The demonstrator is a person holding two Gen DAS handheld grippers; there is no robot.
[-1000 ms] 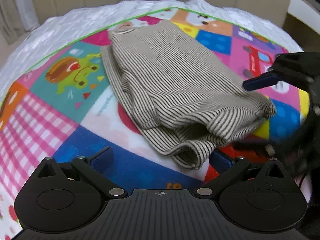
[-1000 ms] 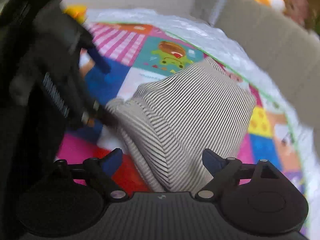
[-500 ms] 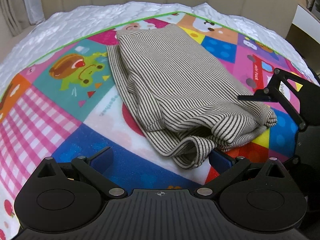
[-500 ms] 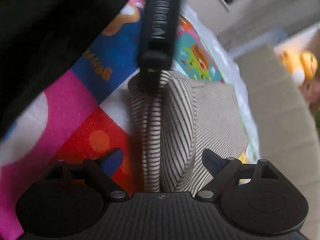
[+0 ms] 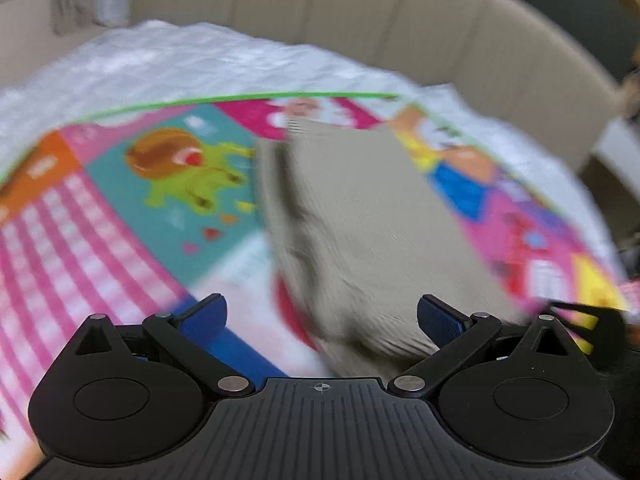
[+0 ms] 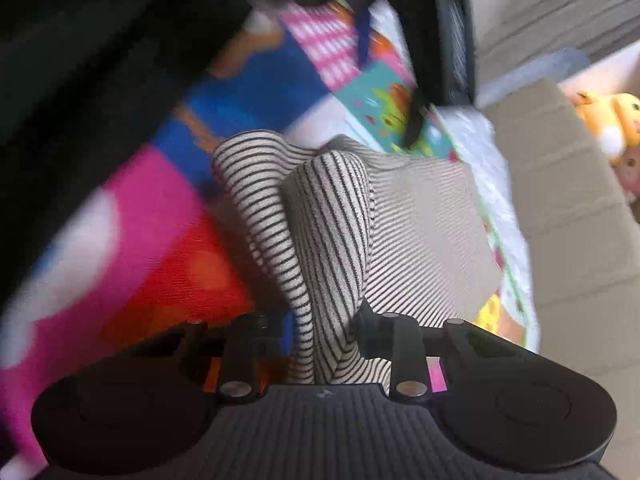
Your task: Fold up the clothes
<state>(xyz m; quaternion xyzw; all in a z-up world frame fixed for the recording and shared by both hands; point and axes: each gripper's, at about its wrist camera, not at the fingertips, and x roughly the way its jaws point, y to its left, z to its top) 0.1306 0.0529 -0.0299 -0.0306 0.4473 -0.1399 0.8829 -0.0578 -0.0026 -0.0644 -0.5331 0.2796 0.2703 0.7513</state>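
Striped garment (image 6: 332,240) in right claw (image 6: 324,332)

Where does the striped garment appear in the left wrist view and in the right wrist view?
Left wrist view: the striped garment lies blurred at centre, running up from between the open fingers of the left hand-held gripper.
Right wrist view: it fills the centre, its near fold clamped in the right hand-held gripper.
Shared landmark: the teal frog square of the play mat.

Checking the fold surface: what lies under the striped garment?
The beige-and-black striped knit garment lies on a colourful cartoon-print play mat. The mat beneath it is covered, so anything there is unseen.
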